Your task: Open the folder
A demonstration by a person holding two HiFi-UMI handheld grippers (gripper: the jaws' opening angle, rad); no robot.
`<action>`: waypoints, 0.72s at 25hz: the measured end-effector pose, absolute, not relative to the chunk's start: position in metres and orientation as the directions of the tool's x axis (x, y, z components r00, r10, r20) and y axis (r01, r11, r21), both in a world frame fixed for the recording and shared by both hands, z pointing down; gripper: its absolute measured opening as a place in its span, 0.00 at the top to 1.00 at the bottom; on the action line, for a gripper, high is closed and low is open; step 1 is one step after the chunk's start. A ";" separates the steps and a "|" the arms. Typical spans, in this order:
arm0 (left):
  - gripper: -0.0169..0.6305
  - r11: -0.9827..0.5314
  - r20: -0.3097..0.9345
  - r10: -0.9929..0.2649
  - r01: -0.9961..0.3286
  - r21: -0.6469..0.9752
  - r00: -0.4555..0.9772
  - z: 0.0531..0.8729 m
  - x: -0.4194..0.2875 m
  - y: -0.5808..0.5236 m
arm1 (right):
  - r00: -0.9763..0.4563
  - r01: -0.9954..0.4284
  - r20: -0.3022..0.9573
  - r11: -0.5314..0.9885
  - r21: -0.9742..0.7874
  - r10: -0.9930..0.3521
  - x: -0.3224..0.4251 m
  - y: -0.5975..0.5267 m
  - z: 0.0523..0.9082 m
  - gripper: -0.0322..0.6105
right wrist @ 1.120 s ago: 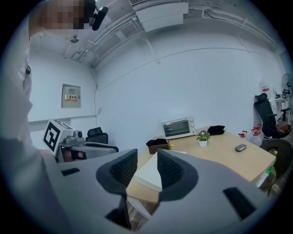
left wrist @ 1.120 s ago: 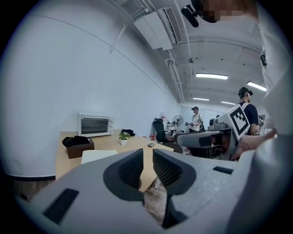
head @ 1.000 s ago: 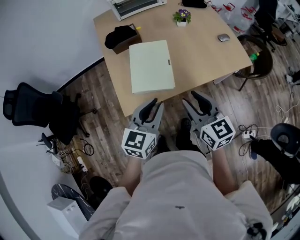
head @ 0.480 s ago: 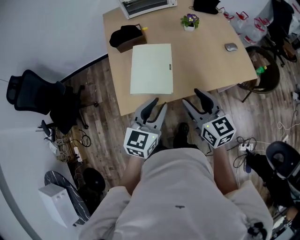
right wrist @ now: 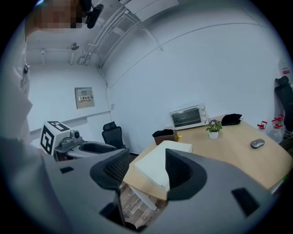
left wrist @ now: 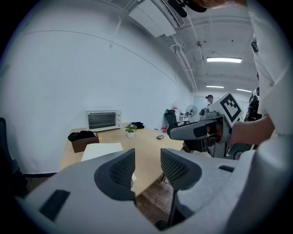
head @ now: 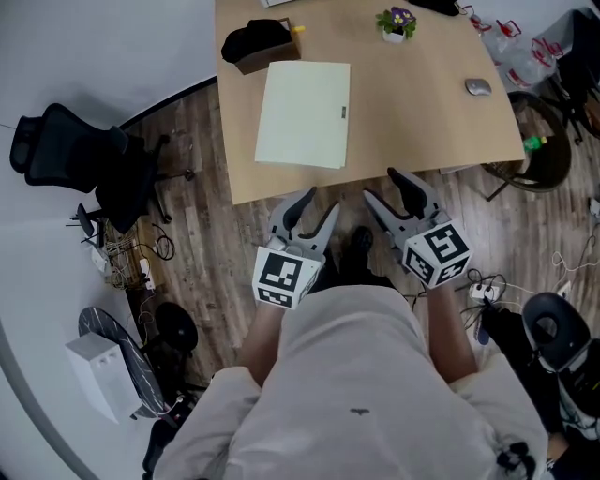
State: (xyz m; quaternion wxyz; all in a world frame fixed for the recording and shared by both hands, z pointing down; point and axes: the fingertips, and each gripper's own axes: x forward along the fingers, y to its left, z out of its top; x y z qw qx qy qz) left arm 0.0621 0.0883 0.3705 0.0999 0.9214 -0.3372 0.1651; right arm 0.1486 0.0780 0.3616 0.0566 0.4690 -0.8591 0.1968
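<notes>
While left gripper (head: 317, 204) and right gripper (head: 388, 187) are hovering near folder (head: 304, 113), jaws just opening, empty: likely light, stiff, slick; pinching cover edge.

Folder (head: 303, 114): pale green; table (head: 422, 112): light tan wood. L gripper (head: 317, 208) & R gripper (head: 386, 187): grey, w/ blk/wht marker cubes (head: 281, 277).

Wooden table (head: 422, 103), plank floor (head: 197, 253), apparently white walls (left wrist: 68, 68).

One folder (head: 305, 112), one plant (head: 397, 21), one mouse (head: 478, 87), one box (left wrist: 86, 144).
</notes>
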 end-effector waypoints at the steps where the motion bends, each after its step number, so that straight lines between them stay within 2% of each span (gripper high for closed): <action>1: 0.72 -0.756 0.378 -0.583 -0.651 0.070 0.719 0.373 0.064 0.089 | -0.558 -0.825 0.286 0.485 -0.290 -0.779 0.148 0.078 0.364 0.58; 18: 0.63 -0.828 0.480 -0.483 -0.560 0.021 0.732 0.430 0.078 0.045 | -0.504 -0.860 0.387 0.405 -0.310 -0.772 0.159 0.050 0.405 0.56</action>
